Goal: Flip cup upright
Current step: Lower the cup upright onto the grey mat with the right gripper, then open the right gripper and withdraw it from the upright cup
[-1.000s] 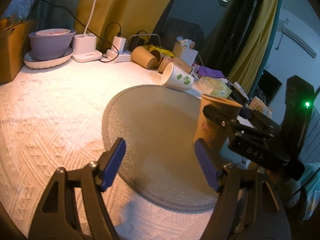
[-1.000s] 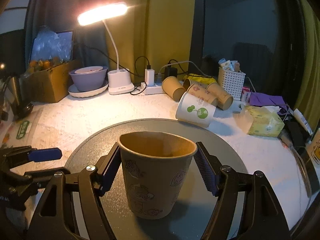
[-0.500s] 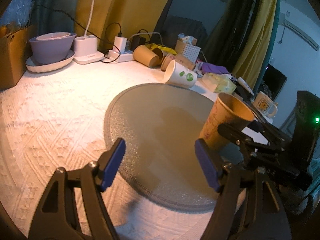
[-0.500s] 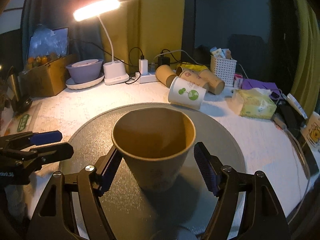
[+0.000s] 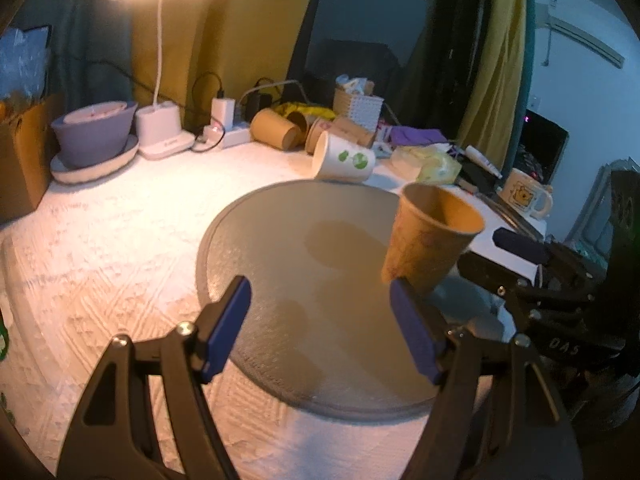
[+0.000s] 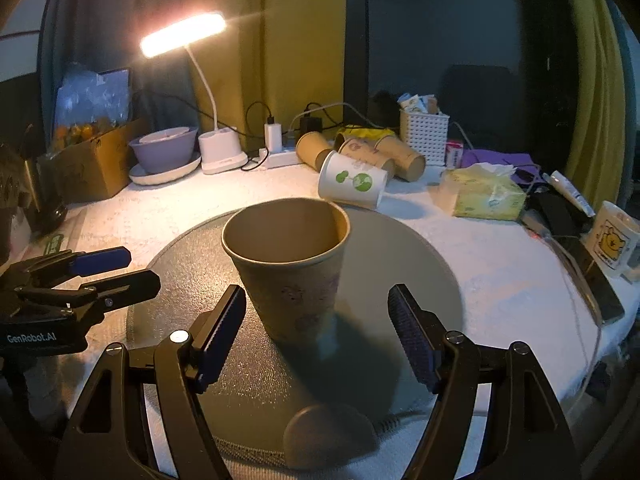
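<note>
A brown paper cup (image 6: 292,268) stands mouth-up, leaning slightly, on the round grey mat (image 6: 420,264); it also shows in the left wrist view (image 5: 428,240). My right gripper (image 6: 316,336) is open, its fingers apart on both sides of the cup's base and not touching it. My left gripper (image 5: 320,328) is open and empty over the mat (image 5: 288,248), left of the cup. A white cup with green prints (image 6: 354,184) lies on its side behind the mat.
Several brown cups (image 6: 360,152) lie on their sides at the back by a white basket (image 6: 424,132). A lit desk lamp (image 6: 216,152), a purple bowl (image 6: 164,152), a cardboard box (image 6: 96,164), a tissue pack (image 6: 484,196) and a bear mug (image 6: 612,240) ring the table.
My right gripper has opened and let go of the brown cup, which now stands on the mat. Both grippers have drawn back a little.
</note>
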Tool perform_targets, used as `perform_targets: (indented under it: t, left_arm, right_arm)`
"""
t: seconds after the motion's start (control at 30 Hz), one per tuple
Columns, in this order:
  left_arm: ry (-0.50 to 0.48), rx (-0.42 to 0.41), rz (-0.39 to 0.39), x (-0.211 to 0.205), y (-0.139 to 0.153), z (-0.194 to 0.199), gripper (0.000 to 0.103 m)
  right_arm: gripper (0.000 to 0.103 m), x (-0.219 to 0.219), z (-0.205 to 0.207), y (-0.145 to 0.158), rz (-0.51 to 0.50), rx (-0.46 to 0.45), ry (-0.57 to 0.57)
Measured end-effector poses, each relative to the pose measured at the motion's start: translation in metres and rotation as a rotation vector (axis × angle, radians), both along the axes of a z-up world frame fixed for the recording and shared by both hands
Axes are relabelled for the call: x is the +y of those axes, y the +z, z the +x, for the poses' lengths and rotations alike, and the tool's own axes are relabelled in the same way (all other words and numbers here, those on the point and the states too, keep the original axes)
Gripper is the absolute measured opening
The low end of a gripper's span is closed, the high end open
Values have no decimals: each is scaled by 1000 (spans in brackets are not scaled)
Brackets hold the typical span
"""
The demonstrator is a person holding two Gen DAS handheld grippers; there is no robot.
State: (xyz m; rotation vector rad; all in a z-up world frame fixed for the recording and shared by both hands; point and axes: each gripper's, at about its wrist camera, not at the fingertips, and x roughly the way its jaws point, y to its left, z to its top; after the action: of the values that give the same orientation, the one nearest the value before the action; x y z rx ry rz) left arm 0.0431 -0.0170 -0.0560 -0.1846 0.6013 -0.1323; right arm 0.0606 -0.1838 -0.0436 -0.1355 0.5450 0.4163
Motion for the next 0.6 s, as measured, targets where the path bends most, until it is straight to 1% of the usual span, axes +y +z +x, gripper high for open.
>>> perform_targets:
  t: [0.1,0.23,0.6]
  left_arm:
    - [-8,-49,28,-7,11,-8,73]
    - [-19,-95,44,-12,23,-16,73]
    - [-36,-203,37,-18,51,-38,73]
  right_arm:
    - [76,-3,-5,7,1,-19,-6]
    - [76,-6,-13,19,2,-43,-14]
    - [76,-8,-37,49,-5,-110,-22]
